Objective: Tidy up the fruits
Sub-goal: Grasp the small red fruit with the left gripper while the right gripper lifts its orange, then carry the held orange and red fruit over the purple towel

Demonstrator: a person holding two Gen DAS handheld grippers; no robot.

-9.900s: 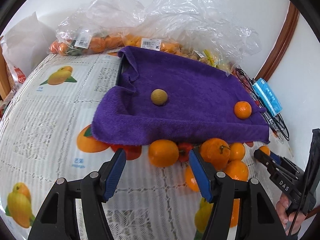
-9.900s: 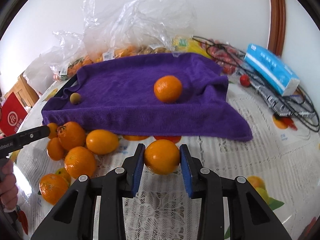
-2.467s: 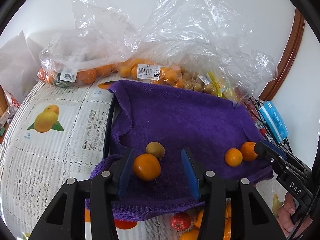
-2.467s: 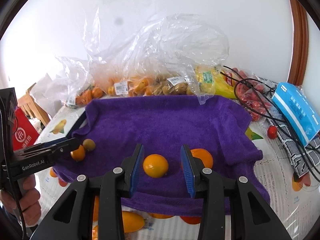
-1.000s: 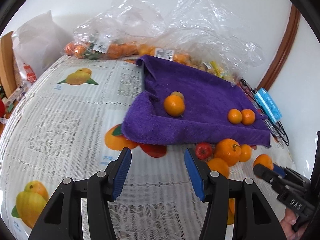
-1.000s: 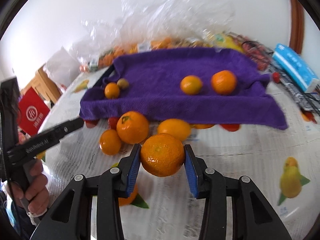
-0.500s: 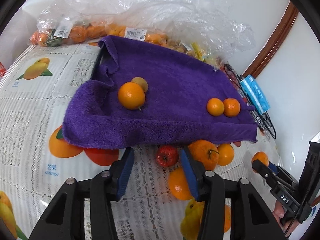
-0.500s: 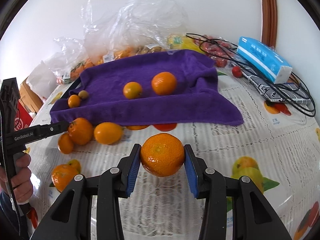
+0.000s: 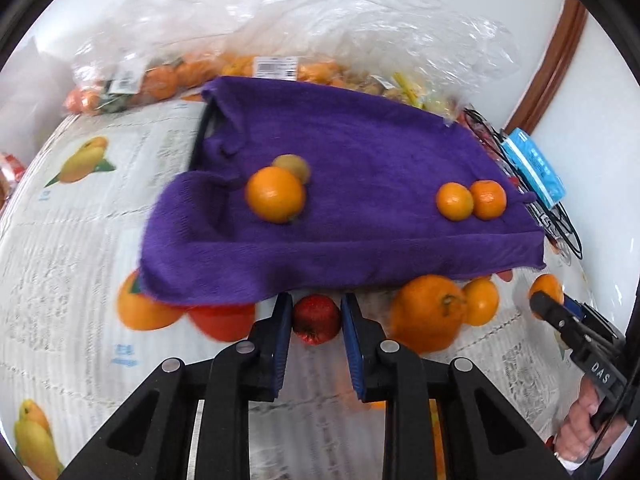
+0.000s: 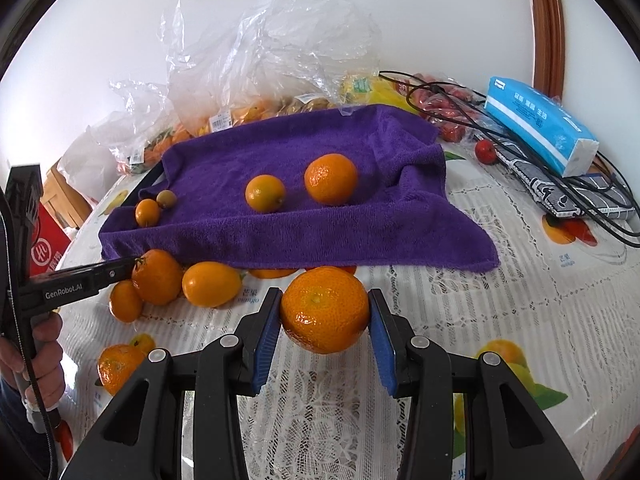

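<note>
In the left wrist view my left gripper (image 9: 316, 320) is shut on a small red fruit (image 9: 316, 318) on the tablecloth, just in front of the purple towel (image 9: 360, 152). Both blue pads press its sides. On the towel lie an orange (image 9: 275, 194) with a small brownish fruit (image 9: 294, 166) behind it, and two more oranges (image 9: 454, 201) to the right. My right gripper (image 10: 324, 320) is shut on a large mandarin (image 10: 324, 308), held over the tablecloth in front of the towel (image 10: 340, 232). Loose oranges (image 10: 157, 276) lie left of it, beside my left gripper's tip (image 10: 120, 272).
Clear plastic bags (image 10: 272, 60) with packed fruit stand behind the towel. A blue tissue pack (image 10: 540, 128), black cables (image 10: 460, 104) and a small red fruit (image 10: 486, 151) lie at the right. A red box (image 10: 44, 248) sits off the table's left edge. A hand (image 10: 44, 352) grips the left handle.
The left gripper moved in toward the towel's front edge and its jaws closed from wide apart onto the red fruit. The right gripper swung sideways, still holding the mandarin.
</note>
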